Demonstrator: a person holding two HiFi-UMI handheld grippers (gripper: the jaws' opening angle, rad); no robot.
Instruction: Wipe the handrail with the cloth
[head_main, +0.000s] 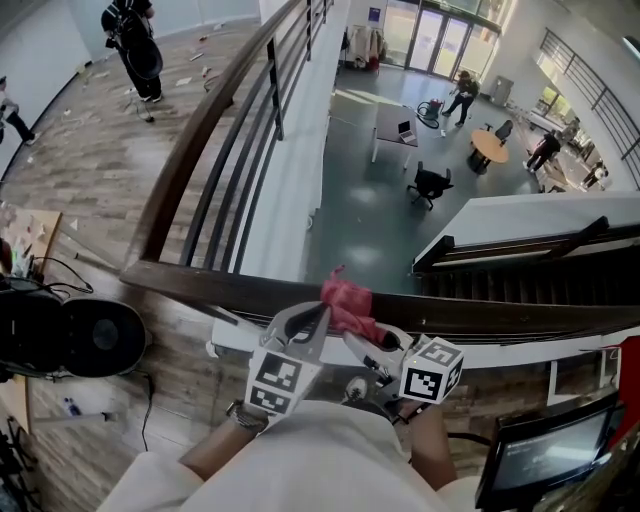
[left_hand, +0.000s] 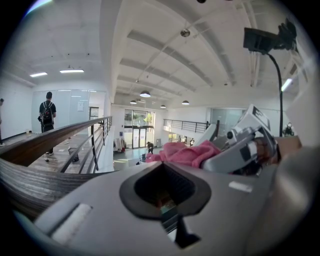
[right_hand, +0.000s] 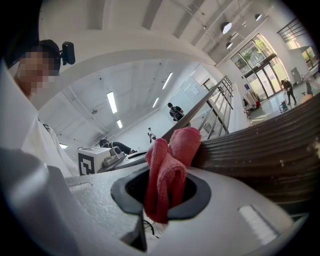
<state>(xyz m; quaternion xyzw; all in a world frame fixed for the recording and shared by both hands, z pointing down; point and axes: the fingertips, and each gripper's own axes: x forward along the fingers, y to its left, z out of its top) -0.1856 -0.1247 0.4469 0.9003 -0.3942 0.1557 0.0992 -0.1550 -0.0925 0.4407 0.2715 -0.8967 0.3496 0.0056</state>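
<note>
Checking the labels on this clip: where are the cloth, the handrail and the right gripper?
cloth (head_main: 345, 303), head view, on its bunched pink middle.
handrail (head_main: 190, 283), head view, on the dark wooden top of the rail.
right gripper (head_main: 368, 340), head view, between its fingertips, which are shut on the cloth.

Upper floor: grey-brown wood-plank flooring (head_main: 95, 170), small scraps strewn toward its far edge.
Lower hall: glossy grey-green floor (head_main: 350, 215), well below.
Furniture: white rectangular table (head_main: 392, 122) mid-floor; black swivel chair (head_main: 430, 184) near it; round wooden table (head_main: 489, 148) toward the floor's right edge.
Doors: tall glazed entrance doors (head_main: 440, 40) at the hall floor's far edge.
Stairs: dark staircase (head_main: 520, 288) under a white parapet (head_main: 540, 212).
Ceiling: white ribbed vault (left_hand: 165, 50).
Light: round pendant lamps (left_hand: 145, 94); white strip lights (left_hand: 71, 71).
</note>
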